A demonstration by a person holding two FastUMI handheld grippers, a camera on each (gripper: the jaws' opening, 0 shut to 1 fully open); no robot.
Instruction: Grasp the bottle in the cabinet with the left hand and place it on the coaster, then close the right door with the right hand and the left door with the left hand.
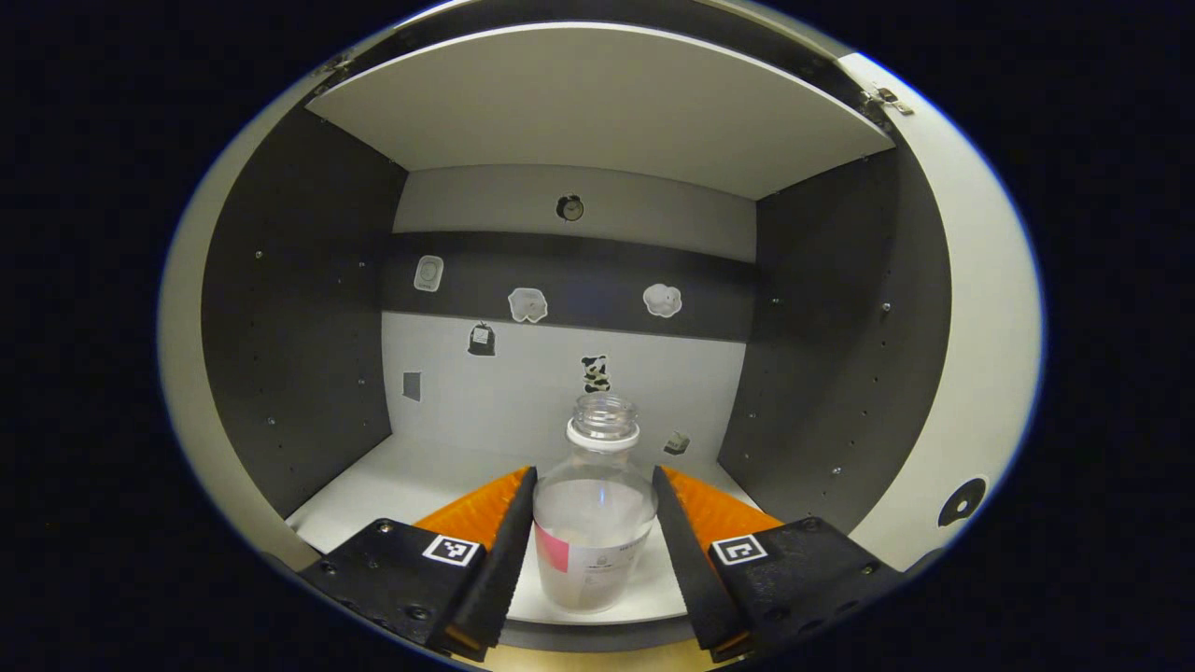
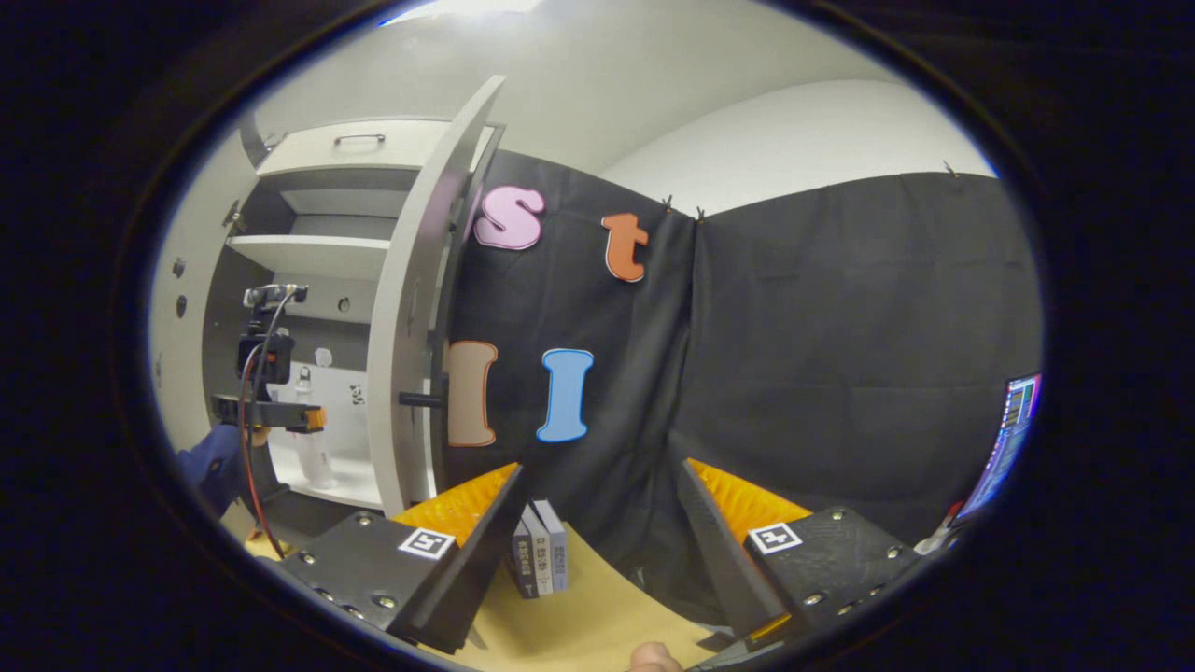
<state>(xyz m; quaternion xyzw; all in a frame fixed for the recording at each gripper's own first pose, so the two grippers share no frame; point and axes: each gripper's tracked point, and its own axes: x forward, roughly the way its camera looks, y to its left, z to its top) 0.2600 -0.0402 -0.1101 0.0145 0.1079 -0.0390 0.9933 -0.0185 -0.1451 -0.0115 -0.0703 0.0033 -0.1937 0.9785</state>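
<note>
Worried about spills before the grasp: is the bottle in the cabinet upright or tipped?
Upright: the bottle stands on the cabinet shelf, neck up, between the left gripper fingers.

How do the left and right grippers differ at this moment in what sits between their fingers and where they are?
The left gripper has its fingers on either side of the clear plastic bottle with a white neck ring, though contact is unclear; the right gripper has nothing between its fingers. The left gripper reaches into the grey-walled cabinet; the right gripper hangs outside, above the tan tabletop near some upright books. Both have their jaws spread.
</note>
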